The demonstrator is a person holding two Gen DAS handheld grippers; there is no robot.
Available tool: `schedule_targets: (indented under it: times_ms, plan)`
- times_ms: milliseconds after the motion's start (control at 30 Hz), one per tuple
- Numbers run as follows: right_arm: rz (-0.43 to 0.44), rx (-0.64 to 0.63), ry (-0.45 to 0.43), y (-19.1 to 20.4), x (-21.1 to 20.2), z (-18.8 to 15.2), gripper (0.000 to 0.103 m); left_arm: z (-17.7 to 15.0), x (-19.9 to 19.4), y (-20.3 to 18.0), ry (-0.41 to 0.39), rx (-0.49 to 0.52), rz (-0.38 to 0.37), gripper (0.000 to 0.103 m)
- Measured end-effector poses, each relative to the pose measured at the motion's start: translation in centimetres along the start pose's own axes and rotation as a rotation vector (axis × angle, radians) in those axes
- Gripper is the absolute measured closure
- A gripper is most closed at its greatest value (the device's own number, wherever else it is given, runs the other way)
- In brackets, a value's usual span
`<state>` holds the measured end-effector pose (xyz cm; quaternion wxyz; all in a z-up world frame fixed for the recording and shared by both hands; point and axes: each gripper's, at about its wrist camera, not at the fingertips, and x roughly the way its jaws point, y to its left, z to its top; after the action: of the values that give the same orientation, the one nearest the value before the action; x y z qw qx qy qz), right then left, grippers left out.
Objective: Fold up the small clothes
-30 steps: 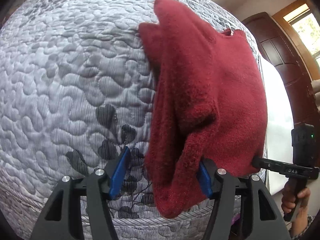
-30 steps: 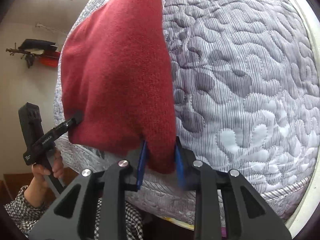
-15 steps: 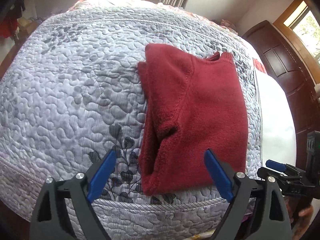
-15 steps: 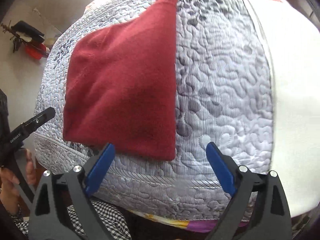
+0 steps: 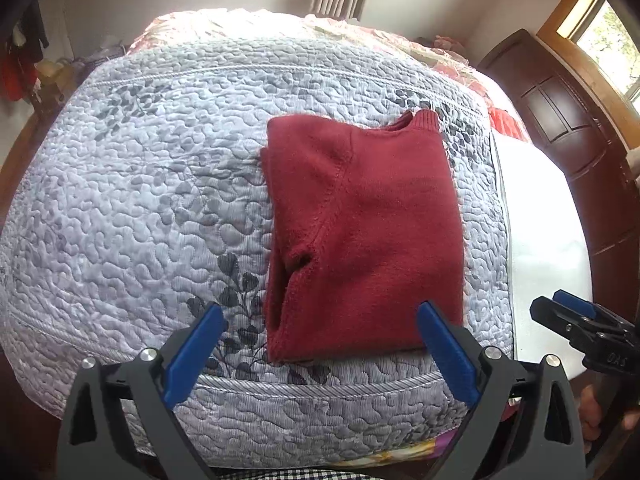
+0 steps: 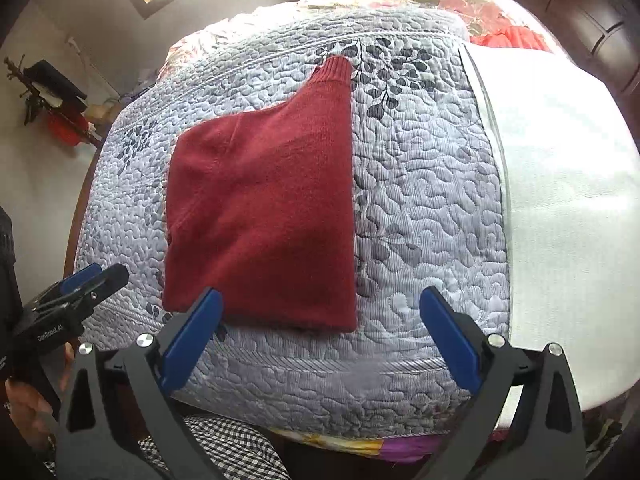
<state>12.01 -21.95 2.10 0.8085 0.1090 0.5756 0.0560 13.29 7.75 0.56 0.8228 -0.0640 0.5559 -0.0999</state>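
A dark red knitted sweater (image 5: 368, 232) lies folded into a rectangle on the grey quilted bedspread (image 5: 152, 208), its ribbed collar at the far end. In the right wrist view the same sweater (image 6: 264, 216) lies left of centre. My left gripper (image 5: 320, 320) stands open just short of the sweater's near edge, holding nothing. My right gripper (image 6: 320, 304) is open too, over the near right corner of the sweater, with nothing between its blue pads. Each gripper shows at the edge of the other's view.
A white sheet (image 6: 560, 184) covers the bed to the right of the quilt. A dark wooden headboard or door (image 5: 568, 128) rises at far right. A person's checked clothing (image 6: 224, 448) shows below the bed edge. Floral bedding (image 5: 360, 28) lies at the far end.
Both grippers let go of the sweater, opened wide and pulled back towards the bed's near edge. The sweater, held up a second ago, now lies flat on the quilt.
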Motion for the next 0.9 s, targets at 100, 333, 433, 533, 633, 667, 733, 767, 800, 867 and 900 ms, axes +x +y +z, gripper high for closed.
schedule_targets:
  times_ms: [100, 333, 433, 533, 633, 667, 733, 767, 800, 867, 900]
  plan:
    - [0.0, 0.009, -0.003, 0.3, -0.8, 0.2, 0.003, -0.1, -0.9, -0.8, -0.014, 0.035, 0.022, 0.005]
    - [-0.018, -0.004, -0.004, 1.3, -1.3, 0.3, 0.003, -0.3, -1.6, -1.7, -0.003, 0.063, 0.057, 0.004]
    - [-0.026, -0.013, 0.003, 1.8, -1.2, 0.1, 0.003, -0.4, -2.0, -1.7, -0.004, 0.061, 0.079, 0.004]
    - [-0.033, -0.024, 0.003, 2.3, -1.1, -0.1, 0.003, -0.4, -2.3, -1.7, -0.002, 0.059, 0.097, 0.004]
    - [-0.034, -0.028, 0.003, 2.7, -1.2, -0.3, 0.003, -0.5, -2.4, -1.7, 0.0, 0.061, 0.108, 0.004]
    - [-0.035, -0.03, 0.002, 2.8, -1.2, -0.3, 0.003, -0.5, -2.5, -1.7, 0.0, 0.063, 0.112, 0.004]
    - [-0.046, -0.039, 0.0, 3.0, -1.2, -0.3, 0.003, -0.6, -2.6, -1.8, -0.003, 0.069, 0.125, 0.004]
    - [-0.053, -0.045, -0.001, 3.2, -1.2, -0.3, 0.003, -0.6, -2.7, -1.8, -0.005, 0.073, 0.134, 0.004]
    - [-0.056, -0.047, -0.001, 3.3, -1.2, -0.4, 0.003, -0.6, -2.7, -1.9, -0.003, 0.076, 0.139, 0.004]
    - [-0.055, -0.046, 0.002, 3.4, -1.2, -0.4, 0.003, -0.6, -2.7, -1.9, 0.0, 0.079, 0.144, 0.004]
    - [-0.056, -0.045, 0.006, 3.4, -1.1, -0.4, 0.003, -0.6, -2.7, -1.9, 0.0, 0.079, 0.146, 0.004]
